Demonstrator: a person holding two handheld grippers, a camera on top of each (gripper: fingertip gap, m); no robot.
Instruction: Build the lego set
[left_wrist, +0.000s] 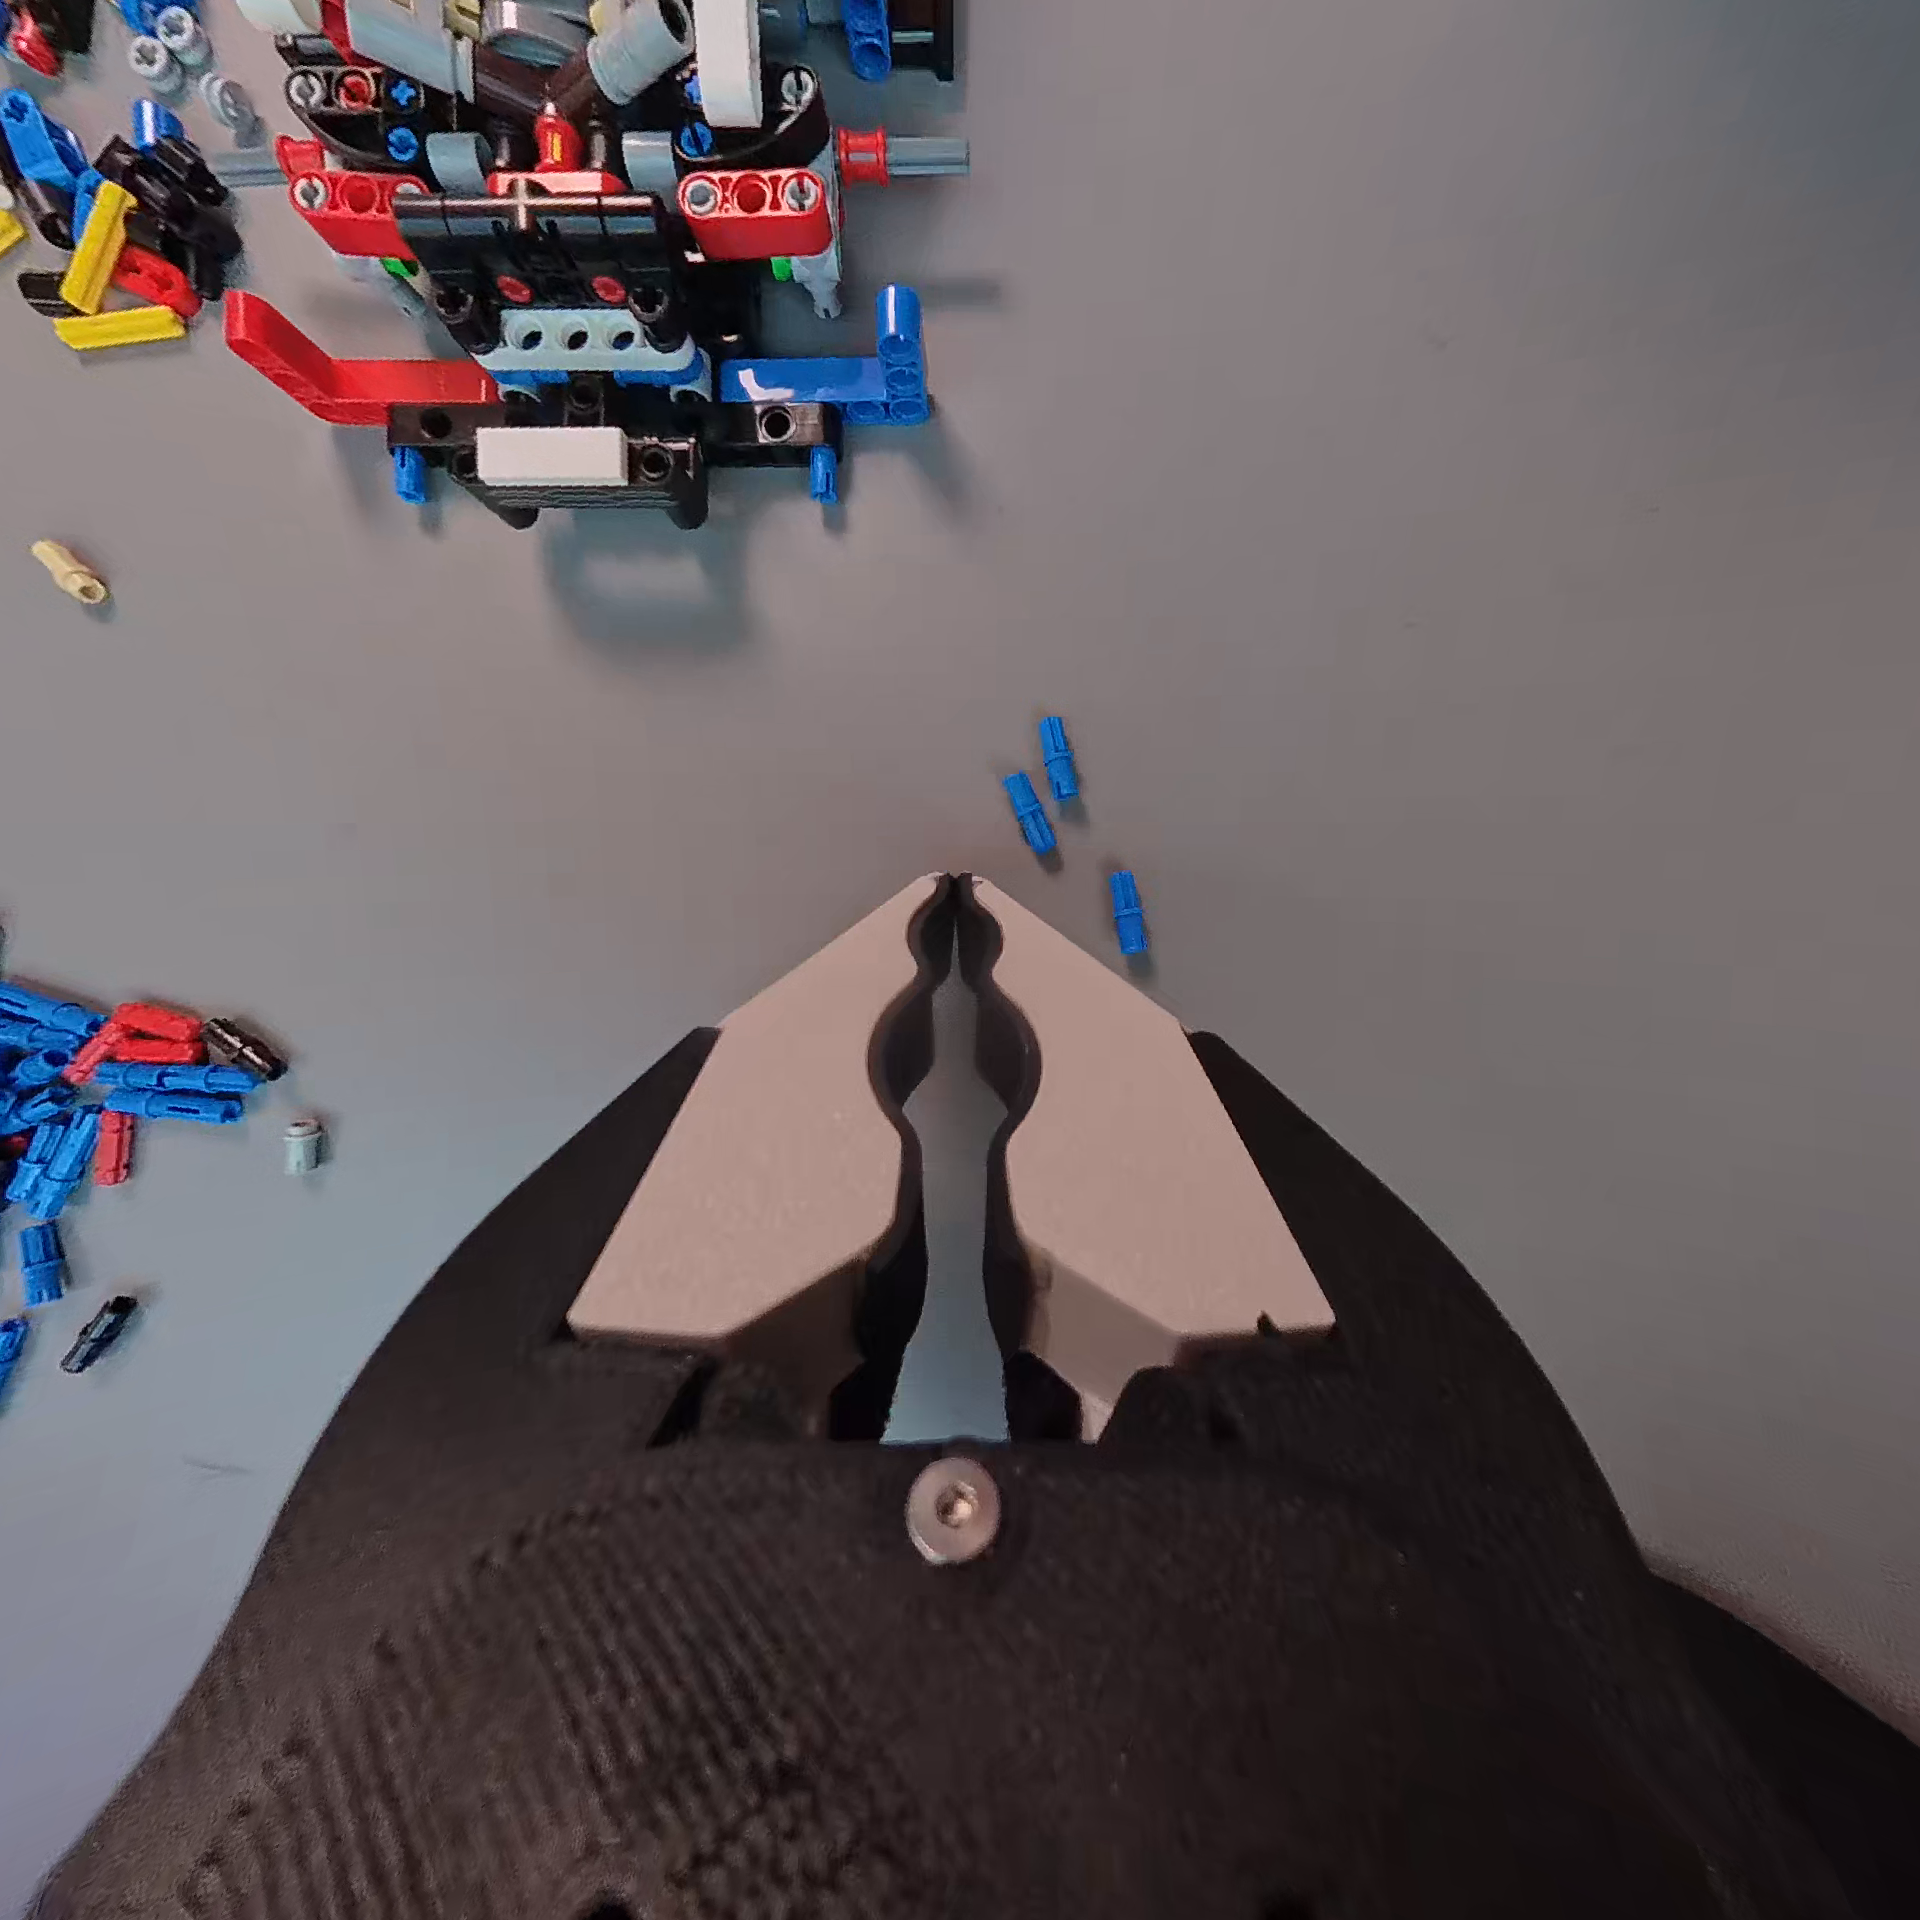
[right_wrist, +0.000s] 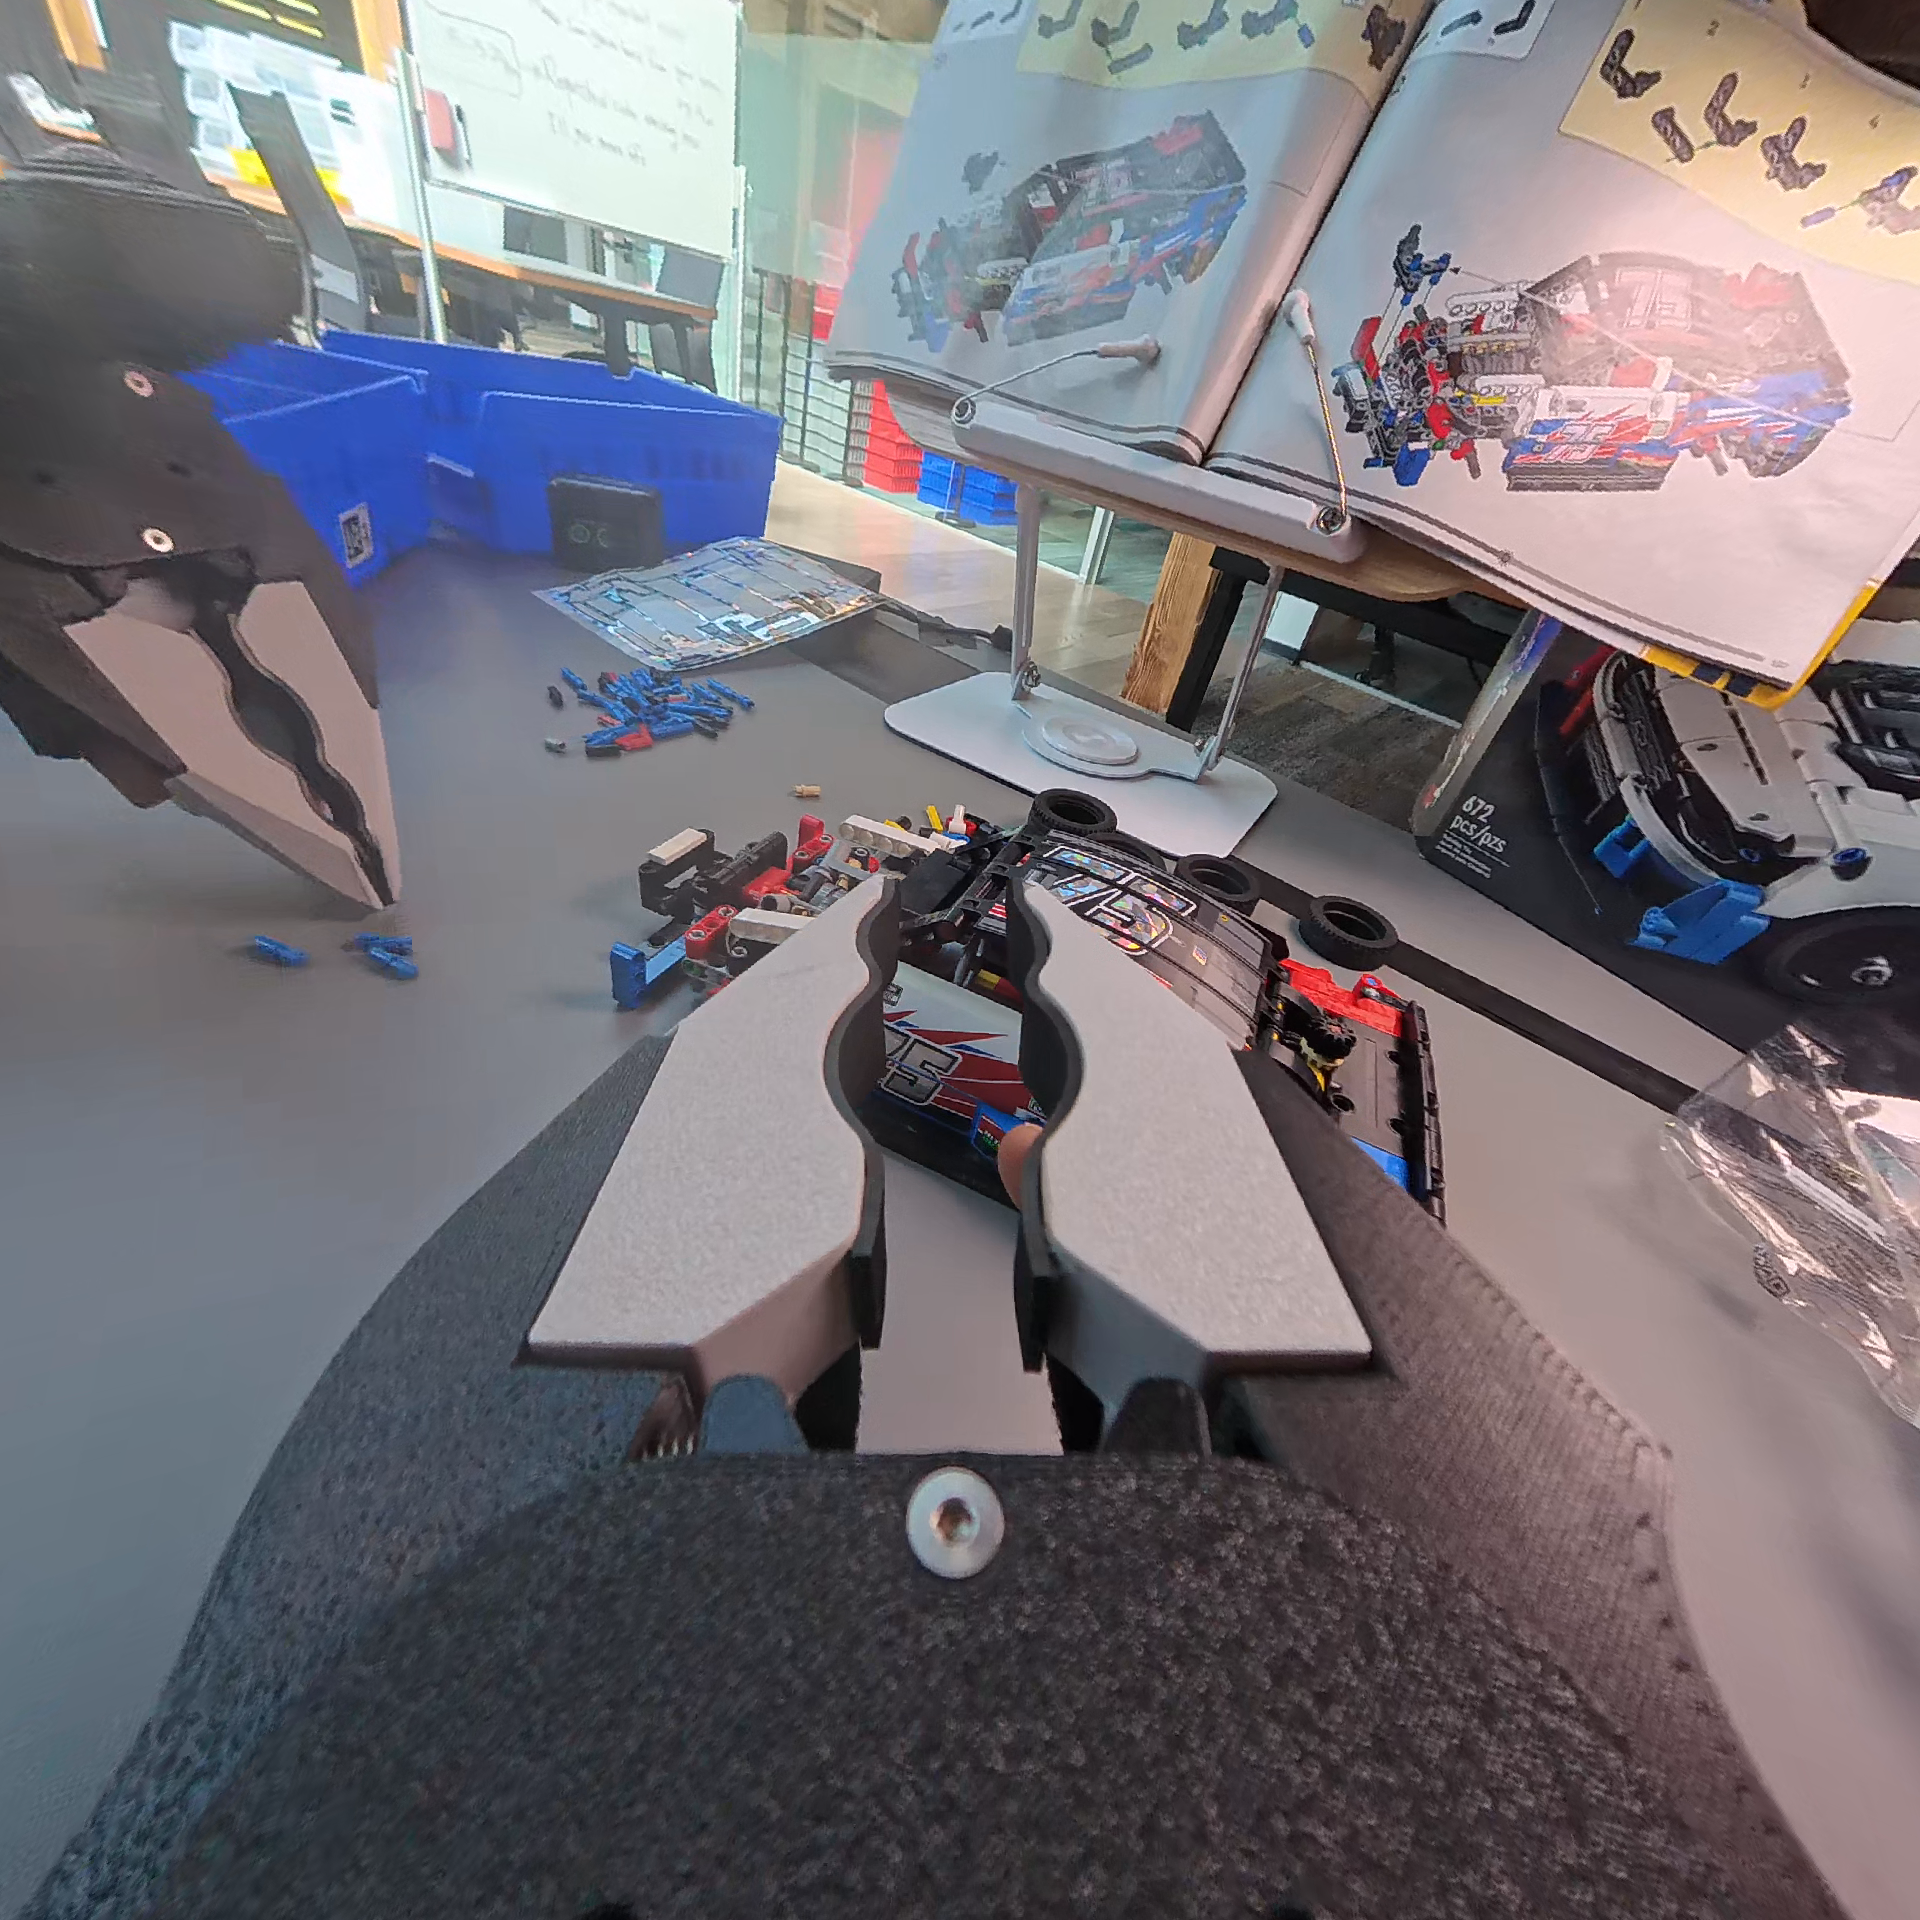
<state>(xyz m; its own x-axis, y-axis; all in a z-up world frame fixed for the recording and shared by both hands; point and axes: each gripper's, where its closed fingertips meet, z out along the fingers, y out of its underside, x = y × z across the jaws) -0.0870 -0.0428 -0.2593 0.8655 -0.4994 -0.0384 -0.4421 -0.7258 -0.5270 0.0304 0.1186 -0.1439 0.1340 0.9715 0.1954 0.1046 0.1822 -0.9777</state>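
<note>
1. Two hand-held grippers hang over the grey tabletop (left_wrist: 1455, 520); the left gripper (left_wrist: 957, 881), grey-fingered with a black body, has its tips pressed together on nothing, low over the table.
2. Three small blue plastic pins (left_wrist: 1029, 810) lie loose just beside those tips, to their right.
3. Beyond them sits the half-built car chassis of red, black, blue and grey bricks (left_wrist: 561, 270), with heaps of loose blue and red pins (left_wrist: 94, 1091) at the left edge.
4. The right gripper (right_wrist: 954, 899) is spread, holding nothing, above the printed black body panel (right_wrist: 1174, 935) of the car.
5. Farther back an open instruction booklet (right_wrist: 1351, 260) rests on a silver metal stand (right_wrist: 1081, 748), near four loose black tyres (right_wrist: 1348, 928) and the set's box (right_wrist: 1714, 831).
6. A blue plastic bin (right_wrist: 540, 436) stands at the far left.
</note>
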